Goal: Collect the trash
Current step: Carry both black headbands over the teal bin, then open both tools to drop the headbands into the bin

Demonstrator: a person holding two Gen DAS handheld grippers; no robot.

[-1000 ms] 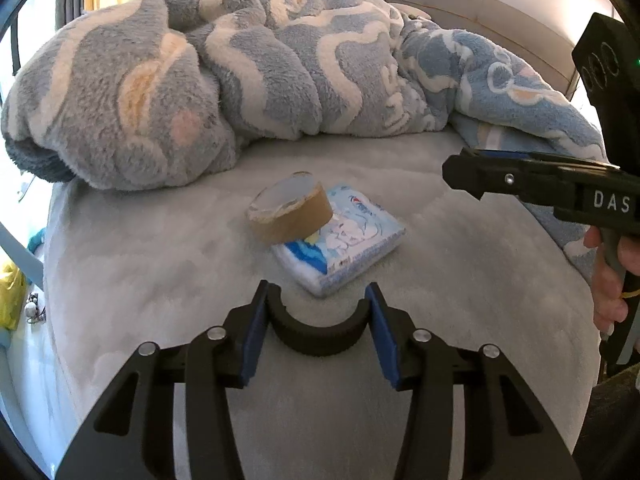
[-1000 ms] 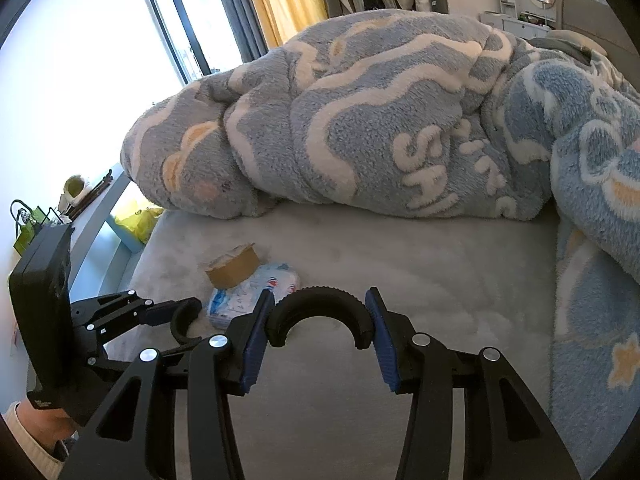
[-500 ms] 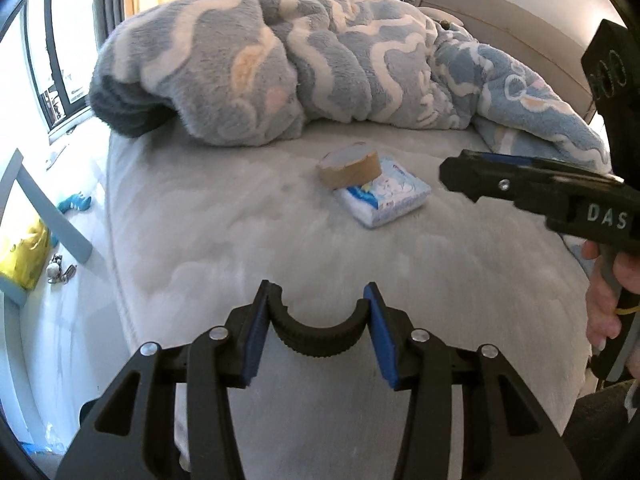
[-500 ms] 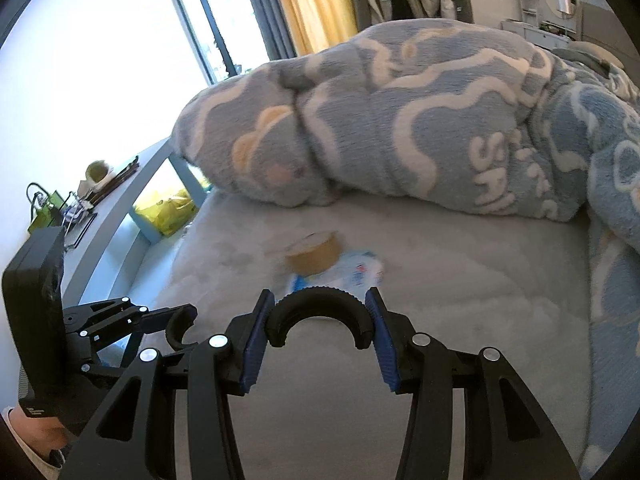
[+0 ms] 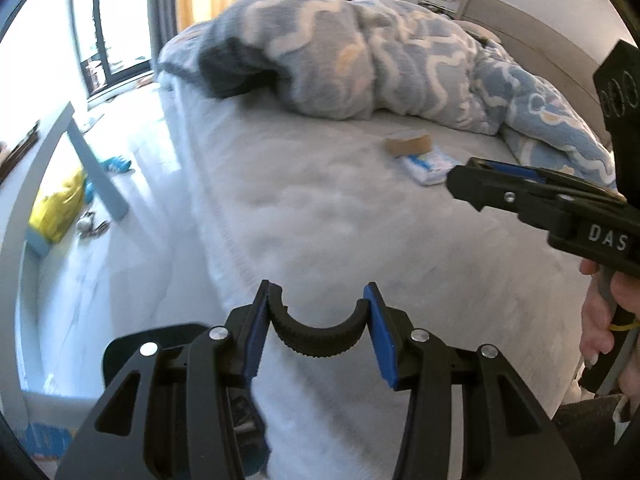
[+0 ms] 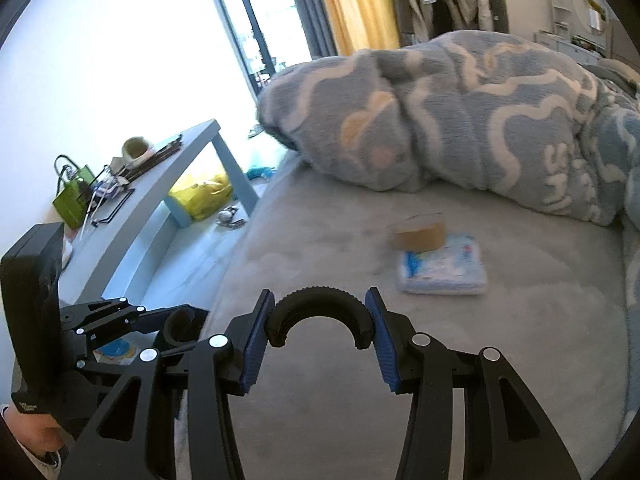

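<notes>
Tape roll (image 6: 419,234), brown and leaning on the far edge of a blue-and-white tissue pack (image 6: 443,270), sits on the grey bed (image 6: 520,360) in front of a heaped blue-and-cream fleece blanket (image 6: 460,120). In the left wrist view the same pair lies far off, the tape roll (image 5: 409,145) just beyond the tissue pack (image 5: 428,166), both partly behind the tip of the other tool.

The left gripper (image 5: 319,320) hangs above the near edge of the mattress, its blue-padded jaws spread wide with only the bed surface showing between them. The right gripper (image 6: 320,320) is likewise parted wide and grips nothing, well short of the tissue pack and tape roll. Each tool shows in the other's camera: the right gripper (image 5: 464,184) from the side at the right edge, held by a hand (image 5: 604,320); the left gripper (image 6: 180,322) low at the left.

Beside the bed stands a pale blue table (image 6: 160,196) bearing clutter, with a yellow bag (image 6: 204,194) on the floor beneath it.
</notes>
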